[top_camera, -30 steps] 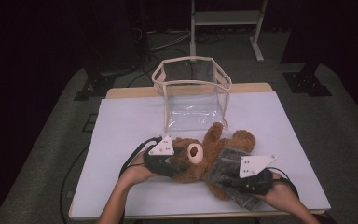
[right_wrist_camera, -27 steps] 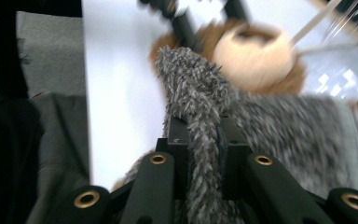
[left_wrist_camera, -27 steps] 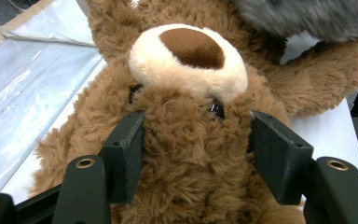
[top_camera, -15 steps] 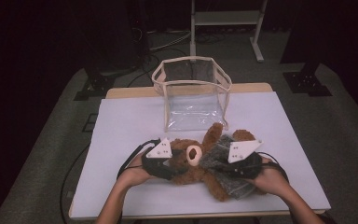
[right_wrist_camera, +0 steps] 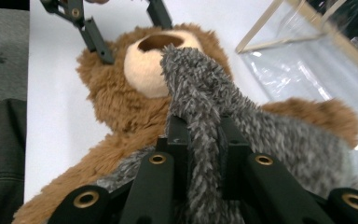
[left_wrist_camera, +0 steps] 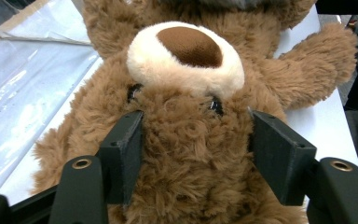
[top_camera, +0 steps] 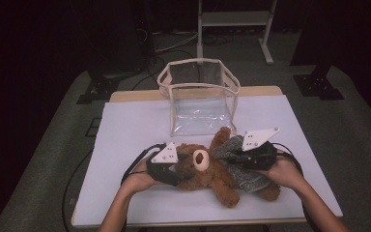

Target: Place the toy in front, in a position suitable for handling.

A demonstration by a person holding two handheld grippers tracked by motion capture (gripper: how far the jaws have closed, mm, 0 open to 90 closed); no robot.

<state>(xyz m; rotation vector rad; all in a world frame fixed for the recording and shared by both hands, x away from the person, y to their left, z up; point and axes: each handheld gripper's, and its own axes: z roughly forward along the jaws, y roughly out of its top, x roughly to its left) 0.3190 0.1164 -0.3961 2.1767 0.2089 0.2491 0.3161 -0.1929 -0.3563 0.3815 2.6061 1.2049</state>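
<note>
A brown teddy bear (top_camera: 204,170) lies on its back on the white table (top_camera: 125,130), its head toward my left gripper (top_camera: 181,170). That gripper's jaws (left_wrist_camera: 196,144) clasp the bear's head (left_wrist_camera: 191,70) from both sides, pads sunk into the fur. They have just been opening a little, with the head still between them. A grey furry garment (top_camera: 245,178) covers the bear's body. My right gripper (top_camera: 233,155) is shut on a fold of this garment (right_wrist_camera: 205,93), stretched toward the bear's snout (right_wrist_camera: 144,65); its jaws (right_wrist_camera: 200,135) pinch the fold tight.
A clear plastic bag with beige trim (top_camera: 200,96) stands open just behind the bear at the table's far middle. Cables trail from both grippers across the table. A metal stand (top_camera: 234,19) and dark floor lie beyond the far edge.
My right gripper has moved up and to the left toward the bear's head, drawing the grey garment with it. The left gripper has stayed on the head.
</note>
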